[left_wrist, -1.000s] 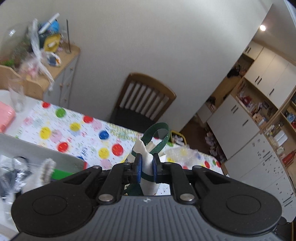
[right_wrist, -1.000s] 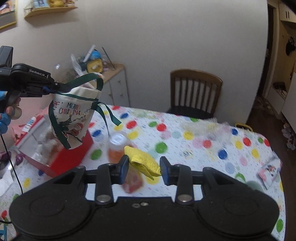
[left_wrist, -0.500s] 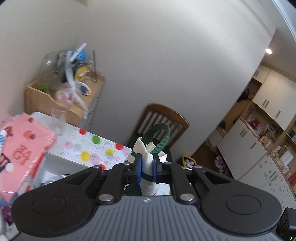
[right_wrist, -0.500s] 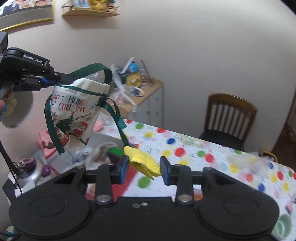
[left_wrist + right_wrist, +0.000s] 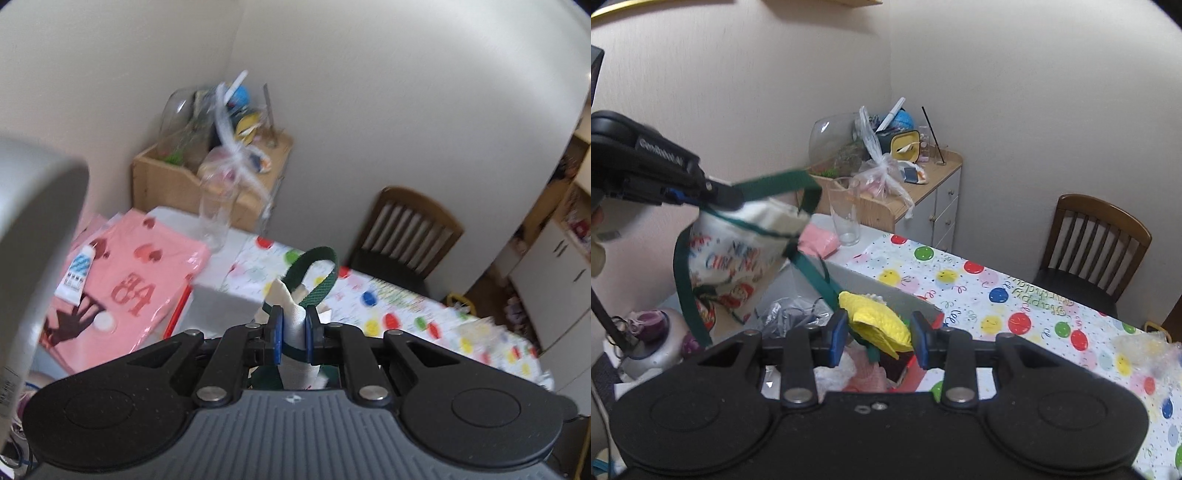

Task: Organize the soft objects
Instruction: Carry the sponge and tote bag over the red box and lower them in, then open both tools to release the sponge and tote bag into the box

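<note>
**A:** Start nearest. What does the right tool have?

**B:** Its jaws are closed on a yellow knitted piece, pinched by its near end so the rest juts forward and up, away from the wrist. It hangs above the open box on the table.

**A:** And the Christmas bag, taking that as the landmark?

**B:** The yellow piece sits below the bag and to its right, near but apart. One loose green strap of the bag trails down almost to the piece; whether they touch, I cannot tell.

**A:** Who carries the bag?

**B:** The left tool. It is clamped fully on the bag's white rim and green handle, so the bag dangles in the air, tilted, body hanging down and to the left.

**A:** Which way does the mouth face?

**B:** Up and toward the right, roughly toward the yellow piece, though it looks pinched rather narrow, and the blur makes it uncertain.

**A:** So the coming move?

**B:** My judgement: the right hand is the nearer one and must carry the piece up and leftward to the mouth. The narrow opening and the dangling strap could snag it.

**A:** Beyond the bag?

**B:** A tall glass, then the wooden cabinet in the corner.
</note>
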Demonstrator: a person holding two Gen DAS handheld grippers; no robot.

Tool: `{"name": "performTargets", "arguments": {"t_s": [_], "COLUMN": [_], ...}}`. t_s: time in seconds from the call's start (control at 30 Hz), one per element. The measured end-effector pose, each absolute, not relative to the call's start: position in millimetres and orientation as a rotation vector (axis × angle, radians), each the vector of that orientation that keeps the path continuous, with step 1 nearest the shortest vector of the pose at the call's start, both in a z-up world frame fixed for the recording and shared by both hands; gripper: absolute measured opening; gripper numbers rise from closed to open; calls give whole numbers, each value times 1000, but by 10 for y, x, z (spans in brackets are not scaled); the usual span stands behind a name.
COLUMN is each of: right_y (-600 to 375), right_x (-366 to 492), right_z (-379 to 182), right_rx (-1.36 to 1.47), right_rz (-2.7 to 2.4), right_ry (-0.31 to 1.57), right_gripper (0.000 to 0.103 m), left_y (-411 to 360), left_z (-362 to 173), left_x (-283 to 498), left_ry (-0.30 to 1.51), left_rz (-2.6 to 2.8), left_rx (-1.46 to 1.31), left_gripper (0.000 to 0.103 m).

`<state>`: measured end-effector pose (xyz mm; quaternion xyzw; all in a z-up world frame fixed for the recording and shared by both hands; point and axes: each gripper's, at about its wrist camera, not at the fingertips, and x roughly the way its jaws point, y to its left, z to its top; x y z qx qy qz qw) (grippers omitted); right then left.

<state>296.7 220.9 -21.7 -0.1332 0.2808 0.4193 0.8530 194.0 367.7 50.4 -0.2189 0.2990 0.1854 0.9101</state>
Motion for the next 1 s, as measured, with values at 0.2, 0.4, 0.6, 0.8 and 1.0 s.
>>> {"name": "performTargets", "arguments": {"t_s": [0.2, 0.4, 0.6, 0.8, 1.0], "right_y": [2491, 2730, 2909, 2984, 2937], "right_x": [3029, 3036, 2985, 2922, 2870], "right_z": [-520, -779, -1018, -1198, -1188], "right_rx": [-291, -328, -401, -464, -474], "right_rz": [858, 871, 872, 882, 885], "right_ry": [606, 626, 639, 685, 703], "right_gripper": [35, 35, 36, 36, 39], "left_y": [3832, 4004, 4117, 4134, 4072], "left_z": [19, -398, -672, -884, -1064], "left_x": [2193, 2429, 2617, 2739, 2745], "left_ry": [698, 770, 828, 895, 922], "left_rz": [449, 475, 484, 429, 365], "left_rx": [-459, -501, -478, -477, -502], "left_gripper": [11, 11, 11, 11, 11]}}
